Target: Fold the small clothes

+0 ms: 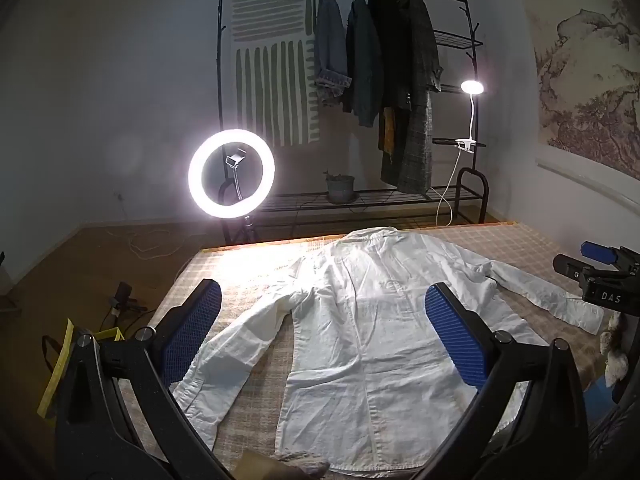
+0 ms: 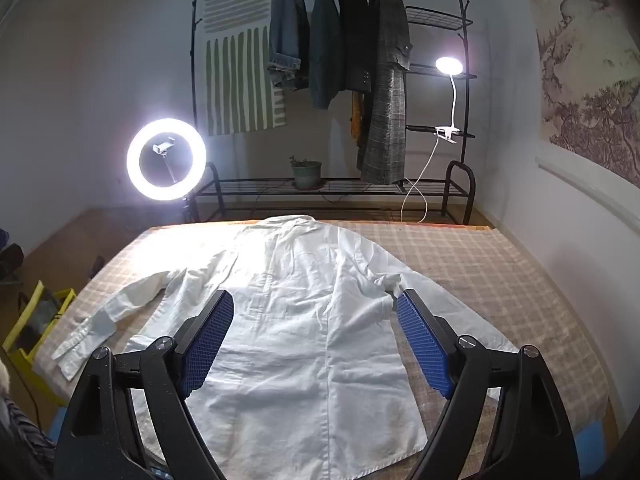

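A white long-sleeved shirt (image 1: pixel 360 320) lies flat, back up, on a checked beige cloth (image 1: pixel 256 264), collar at the far edge and both sleeves spread outward. It also shows in the right wrist view (image 2: pixel 304 320). My left gripper (image 1: pixel 322 312) is open and empty, hovering above the shirt's lower body. My right gripper (image 2: pixel 316 320) is open and empty above the shirt's middle; it also shows at the right edge of the left wrist view (image 1: pixel 592 264), near the shirt's right sleeve cuff (image 1: pixel 576 312).
A lit ring light (image 1: pixel 231 173) stands past the far left corner. A black clothes rack (image 1: pixel 400 92) with hanging coats, a clip lamp (image 1: pixel 472 88) and a plant pot (image 1: pixel 340 188) stands behind. A yellow bin (image 2: pixel 36 320) sits on the floor at left.
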The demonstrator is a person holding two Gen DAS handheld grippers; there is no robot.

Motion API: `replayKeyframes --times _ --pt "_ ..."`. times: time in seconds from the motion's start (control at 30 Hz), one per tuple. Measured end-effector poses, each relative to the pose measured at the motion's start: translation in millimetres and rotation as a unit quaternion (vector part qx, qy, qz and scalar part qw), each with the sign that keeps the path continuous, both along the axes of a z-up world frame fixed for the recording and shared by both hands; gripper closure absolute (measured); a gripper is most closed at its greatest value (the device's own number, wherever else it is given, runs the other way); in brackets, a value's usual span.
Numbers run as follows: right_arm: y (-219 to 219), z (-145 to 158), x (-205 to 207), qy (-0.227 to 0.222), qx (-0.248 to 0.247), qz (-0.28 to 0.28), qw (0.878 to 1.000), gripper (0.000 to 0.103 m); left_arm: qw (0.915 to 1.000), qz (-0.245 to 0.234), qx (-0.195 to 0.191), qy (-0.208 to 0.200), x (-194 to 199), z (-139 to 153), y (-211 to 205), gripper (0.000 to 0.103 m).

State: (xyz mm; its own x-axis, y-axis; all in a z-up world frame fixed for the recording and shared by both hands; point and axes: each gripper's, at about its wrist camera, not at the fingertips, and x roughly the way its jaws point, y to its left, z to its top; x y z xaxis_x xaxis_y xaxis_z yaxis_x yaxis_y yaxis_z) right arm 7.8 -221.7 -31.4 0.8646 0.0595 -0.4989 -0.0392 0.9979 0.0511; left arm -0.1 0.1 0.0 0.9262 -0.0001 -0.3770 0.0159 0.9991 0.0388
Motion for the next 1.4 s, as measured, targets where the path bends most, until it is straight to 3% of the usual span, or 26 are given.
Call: replayKeyframes --times 1.4 --pt "-2.9 2.1 -1.4 -0.001 0.008 0.001 1.000 0.019 1.0000 0.005 -0.001 -0.004 -0.4 3.3 1.6 0.000"
